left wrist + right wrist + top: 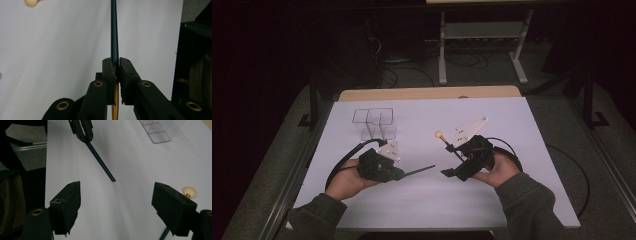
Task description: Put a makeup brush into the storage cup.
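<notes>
L tool [116, 75] is clamped on a thin dark-blue stick [114, 32], yellowish at the held end, pointing out over the white table [422, 195] toward the R tool [117, 207], whose jaws stand wide apart w/ nothing between. Clear box [374, 122] sits near the far-left corner of the table.

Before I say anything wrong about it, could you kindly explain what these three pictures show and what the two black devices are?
A person's hands each hold a hand-operated gripper over a white table. One picture looks down from above; the other two come from cameras riding on each gripper. The left gripper is shut on a thin dark stick pointing toward the other hand. The right gripper is open and holds nothing. On the table stand a clear plastic box with compartments and a small cream ball on a dark stick.
</notes>
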Demonstrator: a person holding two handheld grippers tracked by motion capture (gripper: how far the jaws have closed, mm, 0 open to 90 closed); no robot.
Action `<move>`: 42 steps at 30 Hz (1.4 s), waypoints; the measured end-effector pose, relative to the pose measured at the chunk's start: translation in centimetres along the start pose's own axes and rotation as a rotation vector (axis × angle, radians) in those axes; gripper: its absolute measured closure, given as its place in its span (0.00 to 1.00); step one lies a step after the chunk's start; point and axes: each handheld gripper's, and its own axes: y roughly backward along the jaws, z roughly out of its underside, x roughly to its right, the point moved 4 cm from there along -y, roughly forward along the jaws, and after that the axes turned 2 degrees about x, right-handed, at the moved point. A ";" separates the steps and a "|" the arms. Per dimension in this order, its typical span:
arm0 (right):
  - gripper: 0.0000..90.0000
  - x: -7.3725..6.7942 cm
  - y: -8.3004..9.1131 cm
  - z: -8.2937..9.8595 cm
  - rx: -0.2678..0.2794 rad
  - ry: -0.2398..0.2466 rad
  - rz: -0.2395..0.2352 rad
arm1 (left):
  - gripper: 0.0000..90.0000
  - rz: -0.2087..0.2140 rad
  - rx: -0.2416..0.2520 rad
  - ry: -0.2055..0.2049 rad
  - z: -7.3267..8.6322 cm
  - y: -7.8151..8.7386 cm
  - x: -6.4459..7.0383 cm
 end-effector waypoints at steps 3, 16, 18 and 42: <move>0.27 0.1 -0.6 -0.3 -0.013 0.026 -0.027 | 0.93 0.011 -0.017 -0.039 -0.4 0.0 0.3; 0.35 -0.5 -1.9 -0.4 -0.056 0.056 -0.113 | 0.93 0.059 0.012 -0.100 -1.9 -1.4 2.1; 0.36 -0.7 -2.1 -0.4 -0.055 0.060 -0.125 | 0.93 0.068 0.002 -0.113 -2.0 -1.5 2.3; 0.76 -2.4 -4.3 0.5 -0.117 0.106 -0.296 | 0.93 0.106 -0.008 -0.183 -3.3 -2.4 3.5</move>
